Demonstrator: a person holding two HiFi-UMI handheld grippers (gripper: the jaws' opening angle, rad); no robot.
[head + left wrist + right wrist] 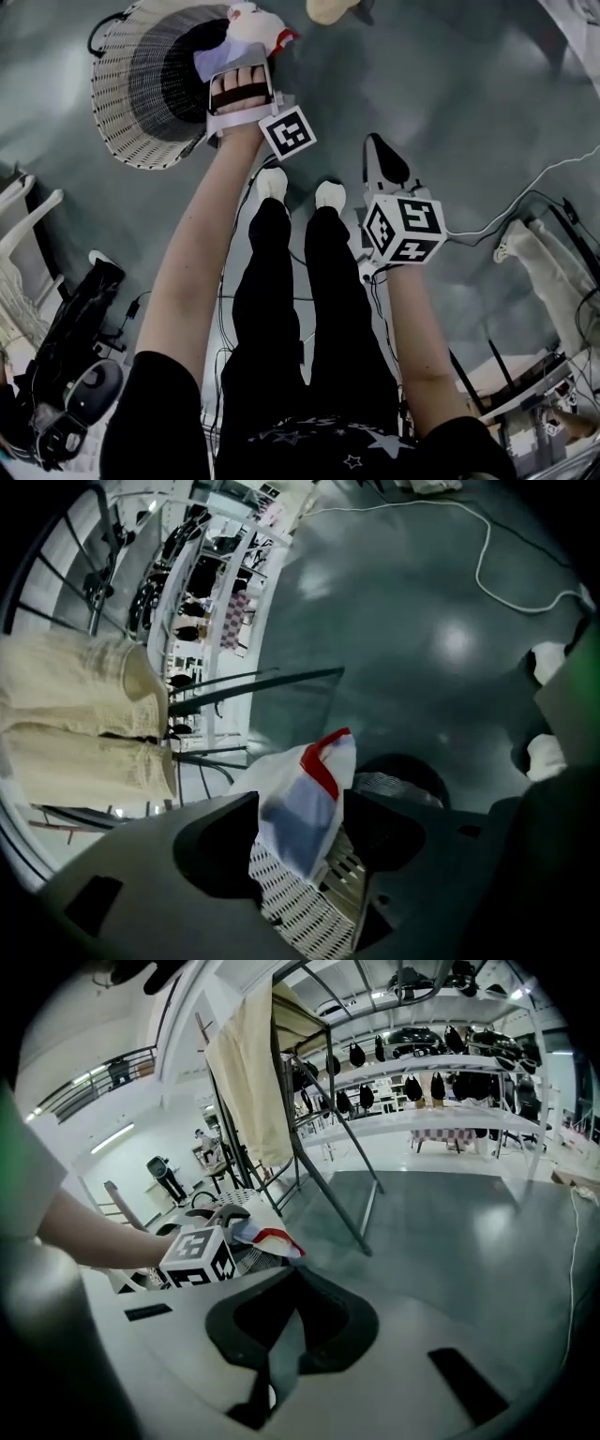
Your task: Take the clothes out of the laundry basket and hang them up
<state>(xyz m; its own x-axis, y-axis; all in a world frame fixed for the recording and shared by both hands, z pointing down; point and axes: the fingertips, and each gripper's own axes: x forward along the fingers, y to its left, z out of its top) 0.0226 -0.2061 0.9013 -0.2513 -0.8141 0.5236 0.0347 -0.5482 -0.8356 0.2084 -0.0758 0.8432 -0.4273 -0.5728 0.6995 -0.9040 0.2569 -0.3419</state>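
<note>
A round wicker laundry basket (pixel 141 84) stands on the grey floor at the upper left of the head view. A white garment with blue and red patches (pixel 246 33) lies over its far rim. My left gripper (pixel 236 58) reaches over the basket, open, and the garment (pixel 305 803) stands between its wide-set jaws above the wicker (pixel 305 907). My right gripper (pixel 382 155) hangs shut and empty over the floor to the right of the basket. In the right gripper view its jaws (pixel 295 1279) meet at the tips, and the garment (pixel 267 1237) shows beyond them.
A cream garment (pixel 248 1072) hangs on a metal drying rack (pixel 328 1147) just past the basket. The person's legs and white shoes (pixel 272 183) stand between the grippers. Cables (pixel 525 197) trail on the floor at right. A white chair (pixel 23 272) and black gear (pixel 75 375) sit at left.
</note>
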